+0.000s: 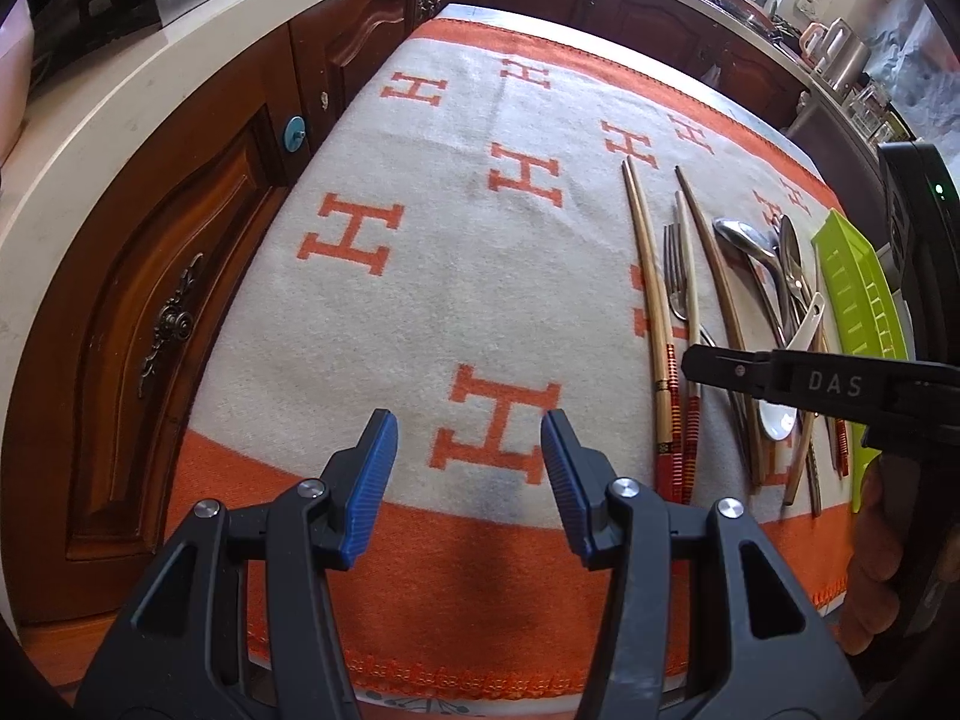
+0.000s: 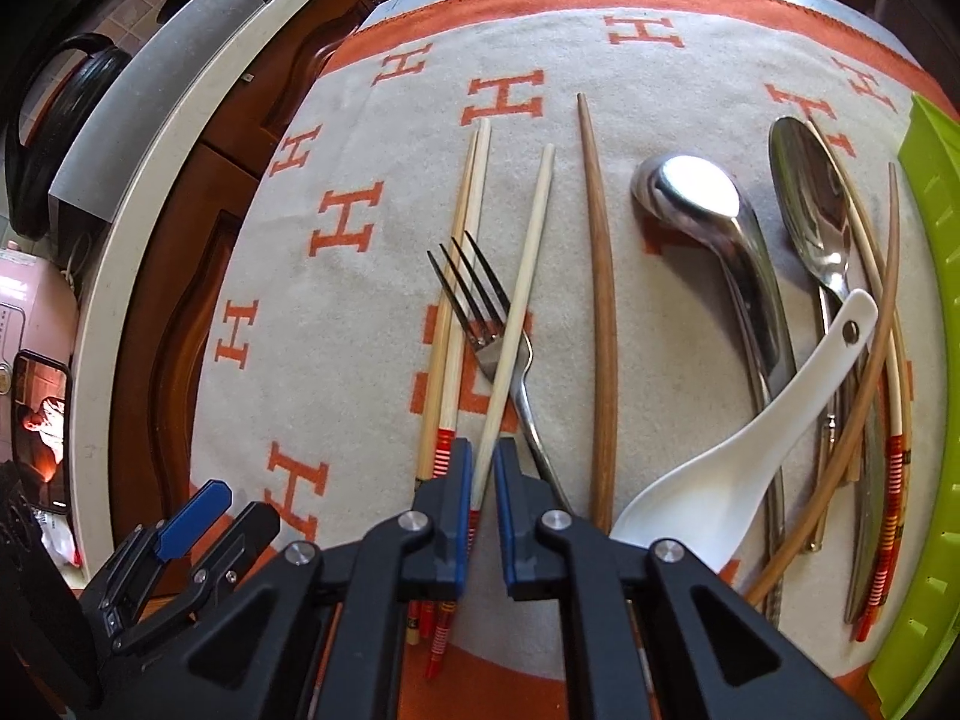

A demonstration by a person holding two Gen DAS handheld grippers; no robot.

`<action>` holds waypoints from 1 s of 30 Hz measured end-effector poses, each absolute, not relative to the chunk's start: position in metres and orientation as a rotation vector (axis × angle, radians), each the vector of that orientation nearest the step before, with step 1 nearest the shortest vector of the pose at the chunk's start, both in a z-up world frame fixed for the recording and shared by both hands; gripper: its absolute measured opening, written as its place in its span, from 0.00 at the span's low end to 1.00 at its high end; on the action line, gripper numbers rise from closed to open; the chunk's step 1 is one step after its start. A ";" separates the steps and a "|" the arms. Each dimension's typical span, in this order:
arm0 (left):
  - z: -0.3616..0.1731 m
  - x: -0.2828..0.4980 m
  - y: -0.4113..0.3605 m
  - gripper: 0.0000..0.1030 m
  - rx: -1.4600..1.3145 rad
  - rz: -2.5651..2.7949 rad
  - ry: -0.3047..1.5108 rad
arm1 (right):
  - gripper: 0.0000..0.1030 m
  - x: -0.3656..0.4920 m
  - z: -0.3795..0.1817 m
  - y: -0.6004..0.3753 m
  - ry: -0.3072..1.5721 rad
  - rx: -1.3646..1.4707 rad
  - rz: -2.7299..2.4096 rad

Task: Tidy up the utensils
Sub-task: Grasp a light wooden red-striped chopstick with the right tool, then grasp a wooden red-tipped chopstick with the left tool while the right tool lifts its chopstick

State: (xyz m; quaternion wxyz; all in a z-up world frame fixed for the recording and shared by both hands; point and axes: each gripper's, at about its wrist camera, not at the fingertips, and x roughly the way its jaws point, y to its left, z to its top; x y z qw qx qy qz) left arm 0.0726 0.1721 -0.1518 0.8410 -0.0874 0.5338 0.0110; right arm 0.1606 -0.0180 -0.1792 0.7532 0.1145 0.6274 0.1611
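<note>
Several utensils lie on the orange-and-cream cloth (image 2: 360, 360). In the right wrist view my right gripper (image 2: 482, 456) is shut on a pale chopstick with a red banded end (image 2: 521, 294), which lies across a steel fork (image 2: 492, 330). Two more pale chopsticks (image 2: 459, 276) lie just left, a dark wooden chopstick (image 2: 603, 312) right. Further right are two steel spoons (image 2: 708, 210), a white ceramic spoon (image 2: 750, 438) and more chopsticks (image 2: 882, 360). My left gripper (image 1: 468, 432) is open and empty over bare cloth (image 1: 420, 300), left of the utensils. The right gripper (image 1: 696, 367) reaches in from the right.
A lime-green plastic tray (image 2: 924, 360) lies along the right edge of the cloth, also in the left wrist view (image 1: 858, 294). Dark wooden cabinets (image 1: 180, 300) under a pale countertop (image 1: 90, 138) run along the left. The cloth's front edge (image 1: 480, 669) is just below my left gripper.
</note>
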 end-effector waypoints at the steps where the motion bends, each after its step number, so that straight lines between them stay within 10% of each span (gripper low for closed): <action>1: -0.151 0.073 0.170 0.45 -0.182 0.018 1.127 | 0.08 0.161 -0.179 -0.016 1.363 0.237 0.350; 30: -0.169 0.141 0.097 0.30 -0.120 -0.150 1.215 | 0.05 0.138 -0.148 -0.113 1.198 0.482 0.458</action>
